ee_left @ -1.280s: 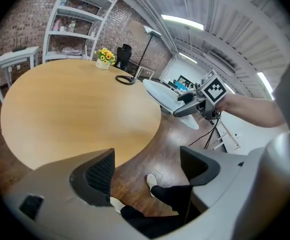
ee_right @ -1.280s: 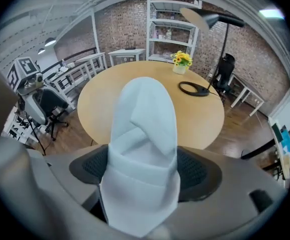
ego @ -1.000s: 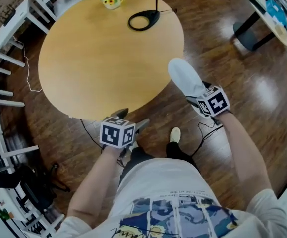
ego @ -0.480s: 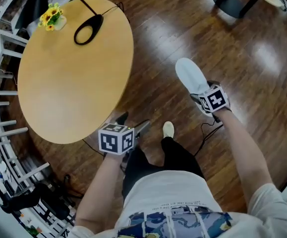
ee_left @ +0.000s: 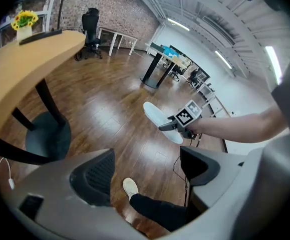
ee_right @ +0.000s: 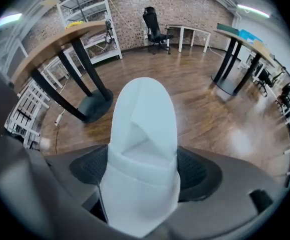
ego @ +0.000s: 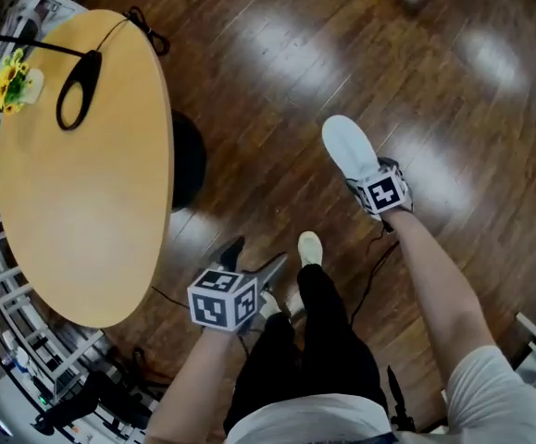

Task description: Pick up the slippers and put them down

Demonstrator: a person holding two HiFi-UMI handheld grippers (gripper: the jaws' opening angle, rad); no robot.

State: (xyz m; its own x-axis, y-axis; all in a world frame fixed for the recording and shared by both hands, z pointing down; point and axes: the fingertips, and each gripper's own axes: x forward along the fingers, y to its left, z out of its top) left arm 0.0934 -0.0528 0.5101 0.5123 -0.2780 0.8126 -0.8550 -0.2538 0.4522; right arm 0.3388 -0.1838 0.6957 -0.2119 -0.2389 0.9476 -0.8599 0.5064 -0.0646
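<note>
A white slipper (ego: 349, 146) is held above the wooden floor, my right gripper (ego: 367, 185) shut on its heel end. In the right gripper view the slipper (ee_right: 143, 149) fills the space between the jaws, toe pointing away. The left gripper view shows the same slipper (ee_left: 161, 121) out over the floor. My left gripper (ego: 254, 259) is low at the left near the person's legs, open, with nothing between its jaws. Only this one slipper is in view.
A round wooden table (ego: 82, 174) stands at the left with a yellow flower pot (ego: 14, 80) and a black ring-shaped stand (ego: 75, 89) on it. The person's shoe (ego: 310, 247) is on the floor between the grippers. Shelving (ego: 8, 340) lines the left edge.
The view has swung right, so the table slid left and more floor shows. The right gripper still holds the slipper; the left gripper stays open and low.
</note>
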